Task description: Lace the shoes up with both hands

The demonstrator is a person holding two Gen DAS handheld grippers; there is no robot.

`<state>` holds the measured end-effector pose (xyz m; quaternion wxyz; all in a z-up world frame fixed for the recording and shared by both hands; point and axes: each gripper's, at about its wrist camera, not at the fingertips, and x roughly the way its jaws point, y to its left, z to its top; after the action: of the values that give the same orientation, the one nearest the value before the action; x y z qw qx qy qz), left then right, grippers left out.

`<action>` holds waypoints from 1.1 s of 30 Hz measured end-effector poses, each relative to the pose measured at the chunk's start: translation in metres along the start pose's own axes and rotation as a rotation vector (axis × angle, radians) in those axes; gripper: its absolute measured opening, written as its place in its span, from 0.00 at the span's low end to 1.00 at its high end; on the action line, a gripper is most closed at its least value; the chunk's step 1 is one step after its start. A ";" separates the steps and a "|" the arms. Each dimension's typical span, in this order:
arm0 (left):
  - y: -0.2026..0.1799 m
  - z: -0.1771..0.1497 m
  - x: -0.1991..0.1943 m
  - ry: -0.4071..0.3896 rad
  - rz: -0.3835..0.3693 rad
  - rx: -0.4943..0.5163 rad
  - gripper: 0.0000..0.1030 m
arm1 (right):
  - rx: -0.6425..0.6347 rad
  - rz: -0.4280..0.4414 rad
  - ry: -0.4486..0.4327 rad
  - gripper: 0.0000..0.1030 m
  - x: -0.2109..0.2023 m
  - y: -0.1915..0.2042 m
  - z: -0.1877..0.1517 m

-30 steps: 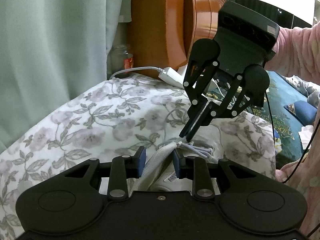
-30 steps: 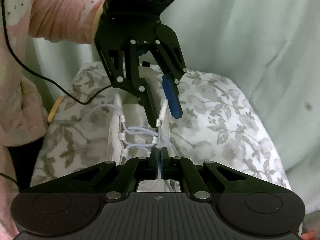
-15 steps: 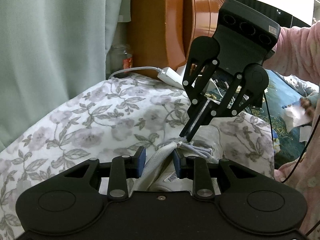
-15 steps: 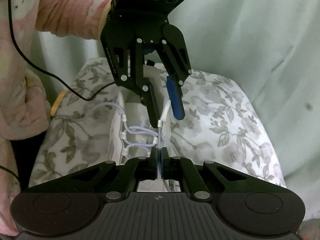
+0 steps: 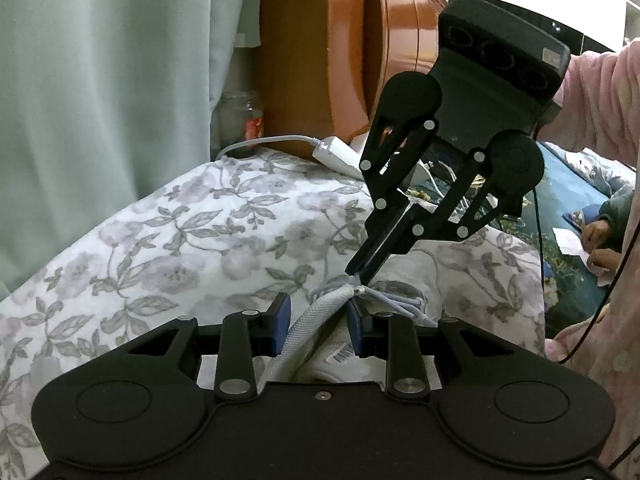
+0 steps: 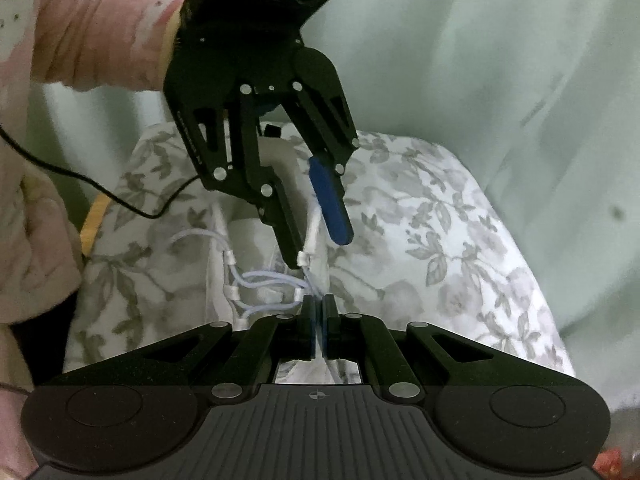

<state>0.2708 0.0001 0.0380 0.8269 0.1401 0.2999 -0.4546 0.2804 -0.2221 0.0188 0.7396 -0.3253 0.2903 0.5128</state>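
A white shoe [image 6: 256,236] lies on a floral cloth, with a pale lace [image 6: 264,280] crossing between its eyelet loops. My right gripper [image 6: 319,314] is shut on a strand of that lace just beside the right-hand eyelets; in the left wrist view the right gripper [image 5: 356,274] pinches the lace [image 5: 396,300] above the shoe [image 5: 412,272]. My left gripper [image 5: 316,316] is open, its blue pads either side of the shoe's white mesh edge. From the right wrist view the left gripper [image 6: 318,248] hangs over the shoe, one fingertip by the top eyelet loop.
The floral cloth [image 5: 180,232] covers a rounded cushion. A green curtain [image 6: 480,80] hangs behind it. An orange wooden cabinet [image 5: 320,60], a glass jar [image 5: 240,120] and a white power adapter [image 5: 336,152] stand at the back. A pink sleeve [image 6: 100,40] and a black cable [image 6: 132,204] are at the left.
The left gripper looms larger and a little further left in the right wrist view, which is now blurred. The right gripper's tip has shifted slightly left. Neither gripper has opened or shut.
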 end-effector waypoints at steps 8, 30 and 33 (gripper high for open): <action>0.002 -0.005 -0.009 -0.011 0.019 -0.018 0.27 | 0.018 0.000 -0.001 0.02 0.003 0.009 0.001; 0.043 -0.002 -0.009 -0.021 0.030 -0.021 0.34 | 0.088 -0.044 -0.044 0.02 0.004 0.006 0.008; 0.042 0.000 -0.031 -0.046 0.050 -0.058 0.40 | 0.097 -0.048 -0.054 0.02 0.005 0.006 0.006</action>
<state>0.2932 0.0435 0.0559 0.8484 0.1128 0.2902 -0.4281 0.2768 -0.2129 0.0180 0.7739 -0.2821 0.2869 0.4890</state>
